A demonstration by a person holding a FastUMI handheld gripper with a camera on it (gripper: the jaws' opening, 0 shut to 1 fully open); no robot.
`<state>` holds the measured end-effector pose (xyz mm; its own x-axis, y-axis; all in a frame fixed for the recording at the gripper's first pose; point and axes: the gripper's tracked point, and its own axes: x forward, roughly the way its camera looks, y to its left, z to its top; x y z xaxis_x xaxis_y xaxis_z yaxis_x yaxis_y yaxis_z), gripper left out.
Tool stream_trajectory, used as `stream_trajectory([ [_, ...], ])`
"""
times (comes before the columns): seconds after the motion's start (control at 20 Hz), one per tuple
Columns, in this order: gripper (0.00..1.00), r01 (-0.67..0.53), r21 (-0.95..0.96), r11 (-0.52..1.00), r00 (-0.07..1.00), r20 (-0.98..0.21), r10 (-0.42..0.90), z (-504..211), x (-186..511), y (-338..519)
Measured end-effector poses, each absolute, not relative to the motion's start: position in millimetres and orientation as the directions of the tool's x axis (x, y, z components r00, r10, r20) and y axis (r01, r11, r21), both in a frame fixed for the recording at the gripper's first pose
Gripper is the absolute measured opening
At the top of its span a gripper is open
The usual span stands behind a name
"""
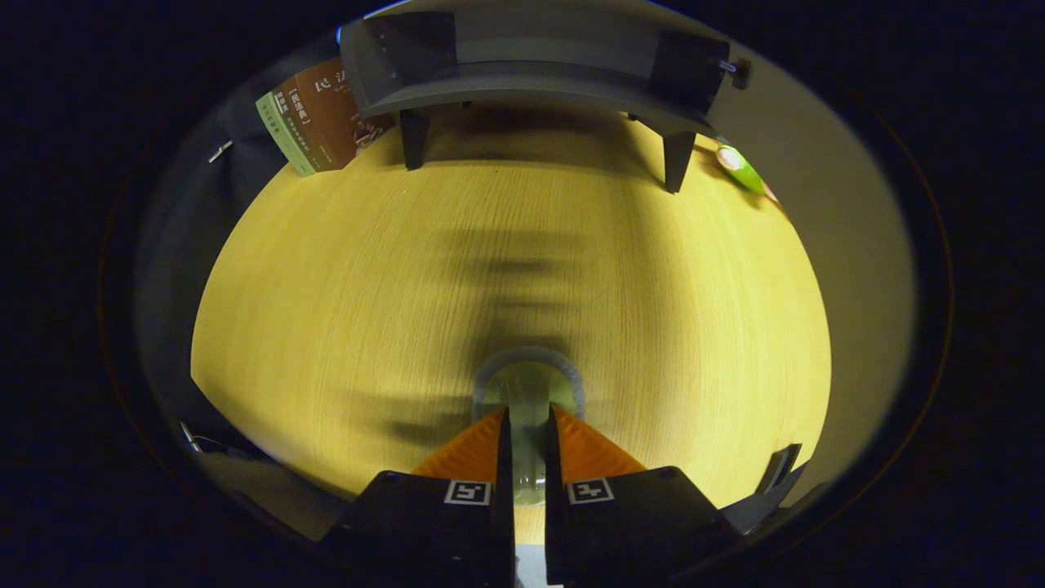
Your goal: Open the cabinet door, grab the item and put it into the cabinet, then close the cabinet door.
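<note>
The gripper (pixel 527 433) pinches a clear glass (pixel 529 384) between its narrow-set fingers, lifted above the wooden table (pixel 326 327) for carrying. Well beyond the glass stands the grey cabinet (pixel 531 73), books (pixel 314 114) beside it.

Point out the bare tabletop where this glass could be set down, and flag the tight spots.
The gripper is shut on a clear glass. The wooden tabletop lies bare from the glass up to the gray cabinet's legs. It is crowded near the books left of the cabinet and the green object to its right.
</note>
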<state>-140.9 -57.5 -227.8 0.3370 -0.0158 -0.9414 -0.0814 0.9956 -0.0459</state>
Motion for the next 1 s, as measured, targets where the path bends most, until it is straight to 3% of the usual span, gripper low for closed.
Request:
stream_trajectory([
  [0.3,0.19,-0.038,0.059,0.998,0.575,-0.815,0.070,-103,-104,-27],
  [0.6,0.19,-0.044,0.042,0.998,0.827,-0.560,0.060,54,-10,-28],
  [1.0,0.19,-0.086,-0.024,0.996,0.949,-0.307,0.074,186,122,-14],
])
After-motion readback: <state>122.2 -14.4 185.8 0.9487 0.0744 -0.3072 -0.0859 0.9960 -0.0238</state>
